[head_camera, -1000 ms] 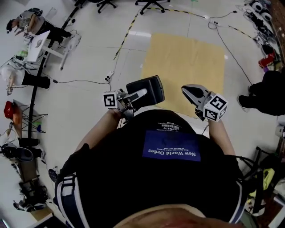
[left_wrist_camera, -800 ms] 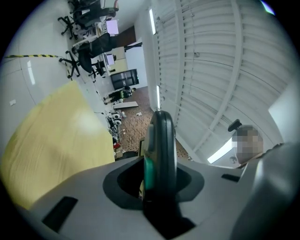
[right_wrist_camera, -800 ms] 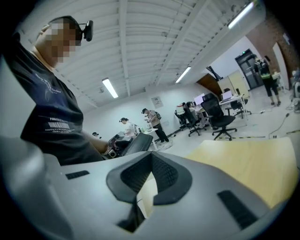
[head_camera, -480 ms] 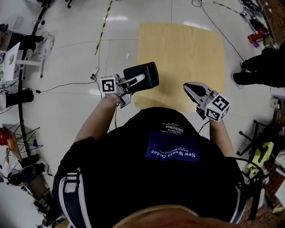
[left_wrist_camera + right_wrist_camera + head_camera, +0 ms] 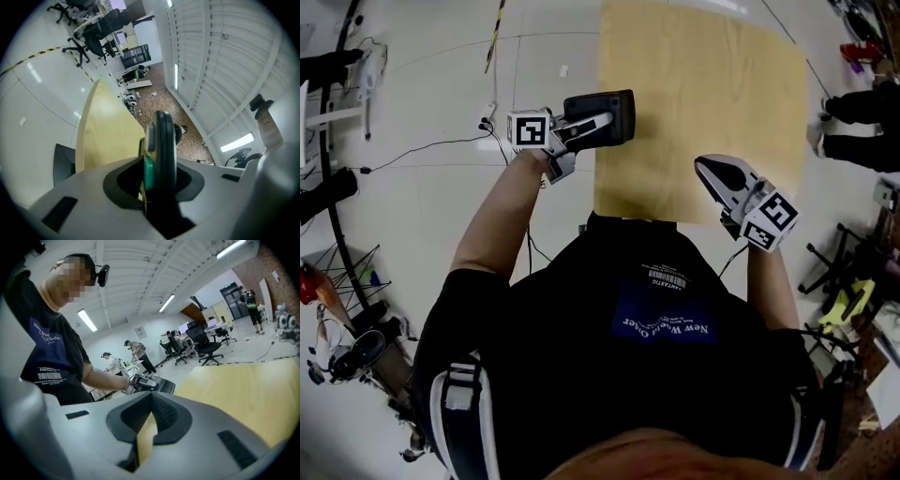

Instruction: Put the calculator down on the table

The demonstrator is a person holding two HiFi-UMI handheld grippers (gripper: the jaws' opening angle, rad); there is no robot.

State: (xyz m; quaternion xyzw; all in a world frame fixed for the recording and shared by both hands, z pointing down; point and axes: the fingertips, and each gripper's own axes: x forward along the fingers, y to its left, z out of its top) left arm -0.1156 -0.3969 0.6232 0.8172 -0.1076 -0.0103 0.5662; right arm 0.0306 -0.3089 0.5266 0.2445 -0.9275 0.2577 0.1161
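The calculator [image 5: 602, 114] is a dark flat slab, held in my left gripper [image 5: 592, 126], whose jaws are shut on its near end. In the head view it hangs across the left edge of the pale wooden table [image 5: 703, 84]. The left gripper view shows the calculator [image 5: 161, 150] edge-on between the jaws, with the table [image 5: 101, 126] beyond it. My right gripper [image 5: 711, 172] is shut and empty, hovering at the table's near right edge. In the right gripper view the table [image 5: 243, 390] lies ahead and the calculator [image 5: 158, 385] is at centre left.
Cables [image 5: 422, 155] and a power strip [image 5: 487, 120] lie on the floor to the left of the table. A standing person's legs [image 5: 858, 117] are at the table's right. Racks and stands [image 5: 337, 187] line the far left. Office chairs [image 5: 208, 350] stand farther off.
Both grippers have moved forward and down towards the table. The calculator, earlier over bare floor, now overlaps the table's left edge. The right gripper has reached the table's near right edge.
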